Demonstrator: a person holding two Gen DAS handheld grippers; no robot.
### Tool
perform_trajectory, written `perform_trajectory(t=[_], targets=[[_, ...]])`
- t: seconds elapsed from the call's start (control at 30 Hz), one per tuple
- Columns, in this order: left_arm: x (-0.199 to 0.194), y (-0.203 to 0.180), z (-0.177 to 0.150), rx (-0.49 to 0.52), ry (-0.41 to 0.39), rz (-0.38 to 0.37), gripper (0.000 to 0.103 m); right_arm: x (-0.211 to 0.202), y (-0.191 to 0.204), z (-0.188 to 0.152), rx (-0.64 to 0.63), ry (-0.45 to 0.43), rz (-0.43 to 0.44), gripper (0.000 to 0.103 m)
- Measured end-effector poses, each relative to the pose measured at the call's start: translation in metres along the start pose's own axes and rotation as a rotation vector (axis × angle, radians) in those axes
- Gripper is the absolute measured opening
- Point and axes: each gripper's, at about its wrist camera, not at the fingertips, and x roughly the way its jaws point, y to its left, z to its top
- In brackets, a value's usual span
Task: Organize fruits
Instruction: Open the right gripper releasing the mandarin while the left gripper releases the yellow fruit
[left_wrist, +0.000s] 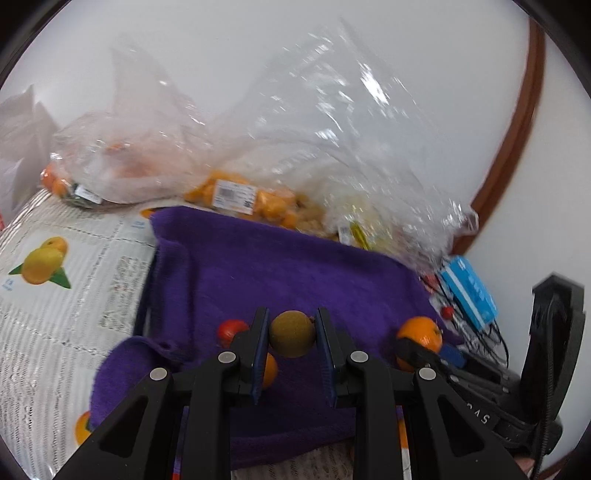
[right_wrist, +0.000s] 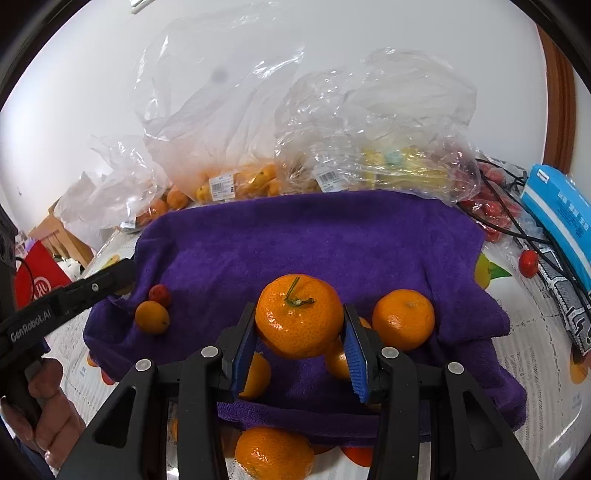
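Observation:
My left gripper is shut on a small brown round fruit, held above the purple towel. A small red fruit and a small orange fruit lie beside its left finger. My right gripper is shut on a large mandarin with a green stem, held above the towel. Another mandarin lies on the towel to its right. A small orange fruit and a red fruit lie at the towel's left. A mandarin sits under the gripper.
Clear plastic bags of fruit stand behind the towel against the white wall. A blue box, black cables and red fruits lie at the right. A printed tablecloth covers the table. The left gripper's body shows at left.

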Motion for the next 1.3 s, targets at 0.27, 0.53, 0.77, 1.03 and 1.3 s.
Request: perform_trajectory(t=[0.27,0.53,0.77,1.03,1.3], targets=[[0.013,-0.007,-0.002,0.028,0.045,-0.001,0.024,-0.001,0.005,-0.001,-0.026,0.015,0.017,0.044],[0.023,-0.009,-0.005,0.040,0.077,0.018,0.024,-0.004,0.002,-0.001,-0.026,0.010,0.019,0.045],[0.024,-0.009,-0.004,0.046,0.083,0.021,0.024,-0.006,0.002,-0.001,-0.023,0.008,0.013,0.045],[0.026,-0.009,-0.004,0.047,0.084,0.024,0.027,-0.019,0.004,0.001,-0.033,-0.052,-0.013,0.045],[0.019,-0.006,-0.002,0.026,0.069,0.012,0.038,-0.020,0.005,0.000,-0.031,-0.057,-0.014,0.045]])
